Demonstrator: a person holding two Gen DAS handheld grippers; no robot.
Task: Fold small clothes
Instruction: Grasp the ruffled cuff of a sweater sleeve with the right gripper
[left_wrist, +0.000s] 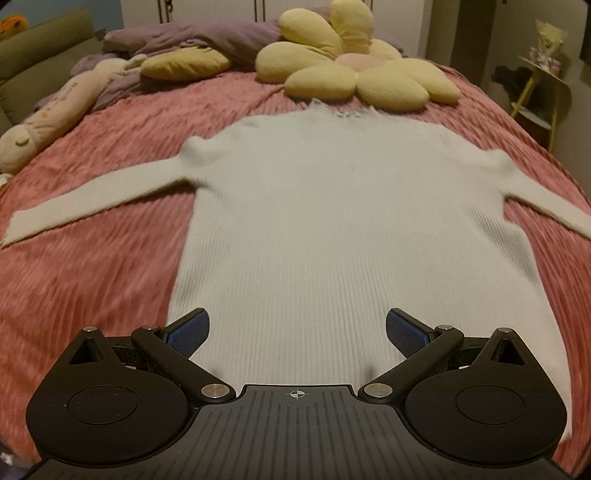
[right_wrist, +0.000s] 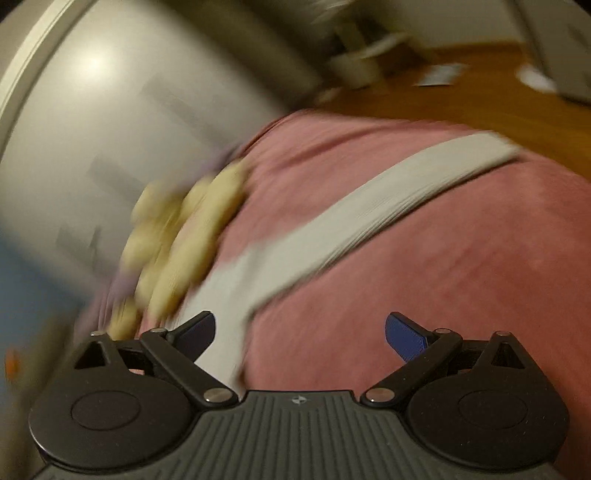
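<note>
A pale ribbed long-sleeved sweater (left_wrist: 332, 206) lies flat on the pink bedspread (left_wrist: 92, 266), collar at the far end, both sleeves spread out sideways. My left gripper (left_wrist: 297, 332) is open and empty, hovering over the sweater's lower hem. In the blurred right wrist view one sweater sleeve (right_wrist: 369, 210) runs diagonally across the bedspread (right_wrist: 461, 266) toward the bed's far edge. My right gripper (right_wrist: 299, 334) is open and empty, above the bedspread just right of the sleeve's base.
A yellow flower-shaped cushion (left_wrist: 354, 70) lies just beyond the collar; it also shows in the right wrist view (right_wrist: 177, 240). A purple blanket (left_wrist: 192, 40) and a long plush toy (left_wrist: 55, 110) lie at the far left. A small side table (left_wrist: 543, 92) stands right of the bed. Wooden floor (right_wrist: 461, 99) lies beyond the bed edge.
</note>
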